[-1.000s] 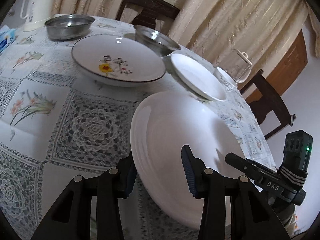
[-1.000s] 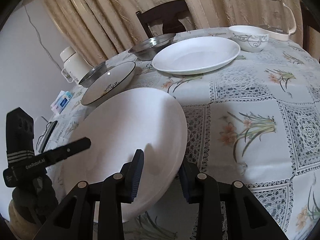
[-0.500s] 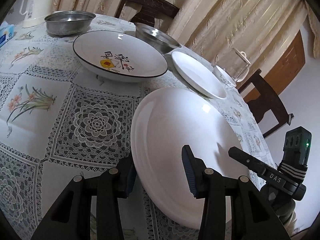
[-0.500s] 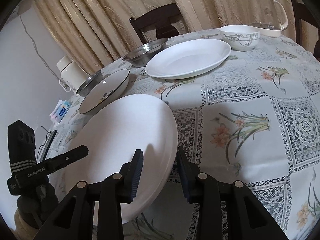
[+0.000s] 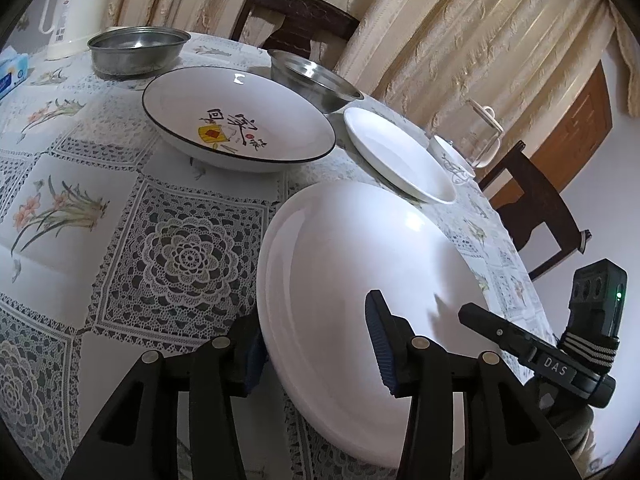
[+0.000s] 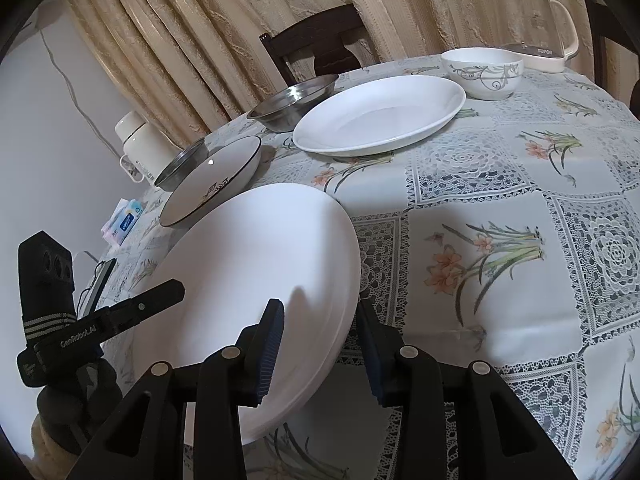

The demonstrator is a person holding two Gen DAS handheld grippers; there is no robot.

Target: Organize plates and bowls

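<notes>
A large plain white plate [image 5: 360, 260] [image 6: 256, 264] is held tilted above the near edge of the table. My left gripper [image 5: 316, 350] is shut on its left rim, my right gripper [image 6: 320, 344] on the opposite rim. Each view shows the other gripper across the plate. Farther on the lace tablecloth [image 5: 120, 208] rest a black-rimmed decorated plate [image 5: 240, 128] [image 6: 212, 180] and a second white plate [image 5: 396, 156] [image 6: 380, 116]. There are also two steel bowls [image 5: 136, 48] [image 5: 316, 80] and a small patterned bowl [image 6: 482, 70].
A white thermos jug [image 5: 76, 12] and a tissue pack [image 5: 12, 72] stand at the far left. A glass kettle [image 6: 532, 20] stands at the far right behind the small bowl. Dark wooden chairs [image 5: 296, 16] [image 5: 536, 208] ring the table, with curtains behind.
Both grippers stay shut on the large white plate. The views have shifted slightly, with the table dishes sitting a little lower and farther than a second ago.
</notes>
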